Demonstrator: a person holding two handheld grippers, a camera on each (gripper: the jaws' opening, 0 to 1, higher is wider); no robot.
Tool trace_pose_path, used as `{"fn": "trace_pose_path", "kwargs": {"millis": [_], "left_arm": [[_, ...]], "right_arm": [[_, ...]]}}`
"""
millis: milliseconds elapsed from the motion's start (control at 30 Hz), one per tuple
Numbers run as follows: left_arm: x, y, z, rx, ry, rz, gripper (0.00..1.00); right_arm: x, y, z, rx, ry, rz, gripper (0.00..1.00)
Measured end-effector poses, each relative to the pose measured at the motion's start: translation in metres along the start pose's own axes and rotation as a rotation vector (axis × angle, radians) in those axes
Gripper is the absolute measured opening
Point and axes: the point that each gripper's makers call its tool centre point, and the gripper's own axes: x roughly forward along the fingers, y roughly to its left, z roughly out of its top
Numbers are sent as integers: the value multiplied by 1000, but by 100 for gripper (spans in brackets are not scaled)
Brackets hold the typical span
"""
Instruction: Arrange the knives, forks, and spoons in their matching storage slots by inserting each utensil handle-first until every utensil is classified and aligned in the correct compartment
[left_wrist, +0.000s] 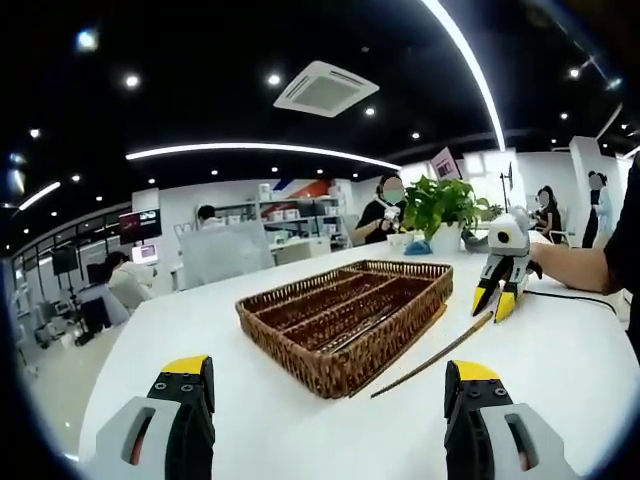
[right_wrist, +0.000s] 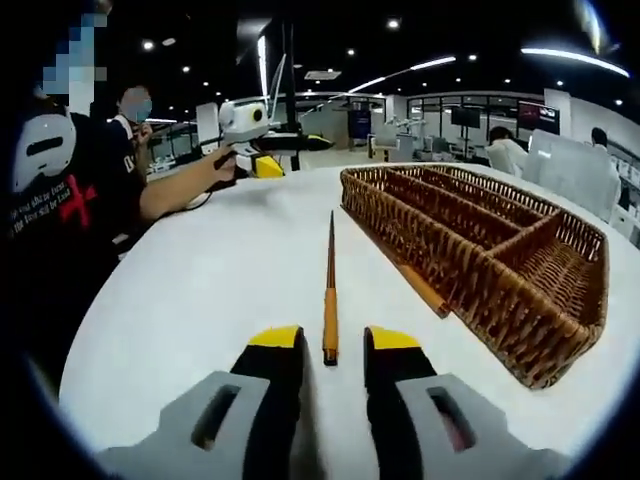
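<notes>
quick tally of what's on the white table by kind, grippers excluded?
Wicker tray: 1
Long slim utensil lying loose beside the tray, type unclear: 1
Orange-brown stick-like piece against the tray's side: 1
Potted plant: 1
Total: 4

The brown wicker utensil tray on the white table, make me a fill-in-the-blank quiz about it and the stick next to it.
1. The brown wicker utensil tray rests on a table coloured ____.
2. The long thin wooden stick lies on the table ____ the tray, not inside it.
3. In the right gripper view, the stick's near end sits between the right gripper's ____ tipped jaws.
4. The left gripper has its jaws ____.

Missing words: white; beside; yellow; open
</notes>
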Motion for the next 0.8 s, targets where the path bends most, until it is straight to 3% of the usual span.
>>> {"fn": "trace_pose_path", "kwargs": {"millis": [167,333,400,467,600,800], "left_arm": [[0,1,0,-2,-1,1,100],[0,1,0,-6,-3,2,100],[-1,1,1,-5,-6,2,100],[-1,0,2,-5,-9,2,100],[-1,0,3,-4,-13,2,100],[-2,1,2,-14,-6,8,100]], "right_arm": [[11,0,3,-71,-17,-19,24],[10,1,4,-78,-26,-9,8],[11,-1,4,-157,-42,-32,5],[11,2,2,-123,-37,-24,5],[12,4,3,-151,-39,-22,4],[8,3,6,-114,-37,-21,4]]}}
